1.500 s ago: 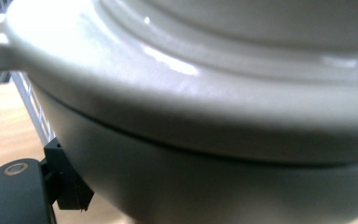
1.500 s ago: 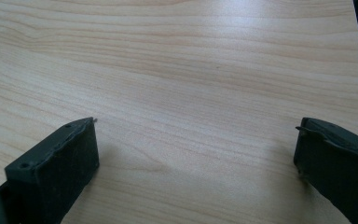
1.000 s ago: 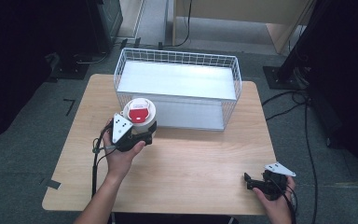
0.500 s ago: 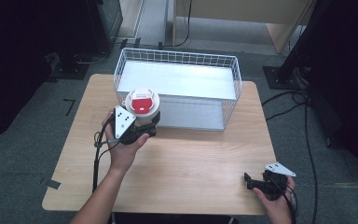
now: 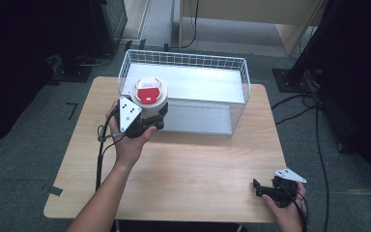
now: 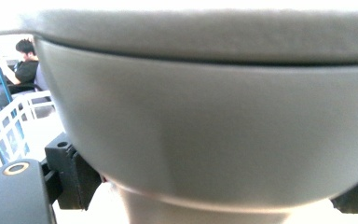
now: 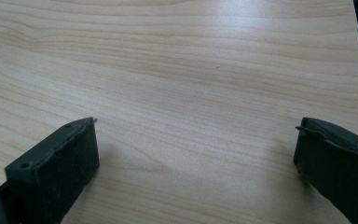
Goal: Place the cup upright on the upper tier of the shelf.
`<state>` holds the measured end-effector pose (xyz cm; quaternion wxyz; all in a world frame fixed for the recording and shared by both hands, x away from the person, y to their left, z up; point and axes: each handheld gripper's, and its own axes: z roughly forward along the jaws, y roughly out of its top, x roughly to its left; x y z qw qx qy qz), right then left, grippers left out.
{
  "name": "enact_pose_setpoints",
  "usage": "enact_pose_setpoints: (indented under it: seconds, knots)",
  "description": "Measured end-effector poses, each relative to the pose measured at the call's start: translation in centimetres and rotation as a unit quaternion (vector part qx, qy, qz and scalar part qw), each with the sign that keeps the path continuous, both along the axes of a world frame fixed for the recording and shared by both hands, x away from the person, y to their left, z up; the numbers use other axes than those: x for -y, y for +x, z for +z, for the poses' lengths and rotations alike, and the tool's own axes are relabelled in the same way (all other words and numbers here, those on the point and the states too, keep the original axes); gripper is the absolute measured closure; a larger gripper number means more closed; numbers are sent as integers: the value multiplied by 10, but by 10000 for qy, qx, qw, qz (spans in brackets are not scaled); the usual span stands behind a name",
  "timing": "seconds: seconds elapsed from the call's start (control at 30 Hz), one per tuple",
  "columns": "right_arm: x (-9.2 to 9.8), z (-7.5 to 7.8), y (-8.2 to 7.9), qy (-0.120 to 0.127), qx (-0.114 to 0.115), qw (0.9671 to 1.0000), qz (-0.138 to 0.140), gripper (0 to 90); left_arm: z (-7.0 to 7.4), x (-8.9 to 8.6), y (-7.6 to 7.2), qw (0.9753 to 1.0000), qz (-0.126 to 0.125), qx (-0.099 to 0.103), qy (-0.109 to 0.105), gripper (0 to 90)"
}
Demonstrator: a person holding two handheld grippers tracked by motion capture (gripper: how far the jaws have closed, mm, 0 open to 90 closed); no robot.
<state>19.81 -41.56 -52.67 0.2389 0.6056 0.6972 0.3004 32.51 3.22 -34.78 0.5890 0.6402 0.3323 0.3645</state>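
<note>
Wooden table [image 5: 183,164]: left gripper [image 5: 150,118] apparently clasps cup [image 5: 148,94] beside basket [image 5: 193,92]; right gripper [image 5: 263,189] spread.

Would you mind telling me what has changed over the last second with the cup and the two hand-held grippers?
The left hand-held gripper, shut on the white cup with the red lid, has carried it up and away from the person, so the cup now shows over the front left corner of the wire basket. The right hand-held gripper stayed open, low over the near right corner of the table; the basket has not moved.
</note>
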Motion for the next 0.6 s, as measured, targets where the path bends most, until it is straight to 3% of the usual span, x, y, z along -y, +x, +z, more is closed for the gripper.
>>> enact_pose_setpoints:
  seconds: [0.23, 0.5, 0.6]
  knots:
    - [0, 0, 0, 3, -2, 10000, -1, 0, 17, 11, 13, 10000, -10, 23, 26, 113]
    - [0, 0, 0, 3, 0, 10000, -1, 0, 27, 24, 28, 10000, -15, 28, 40, 113]
    - [0, 0, 0, 4, -2, 10000, -2, 0, 31, 28, 41, 10000, 22, 1, 27, 113]
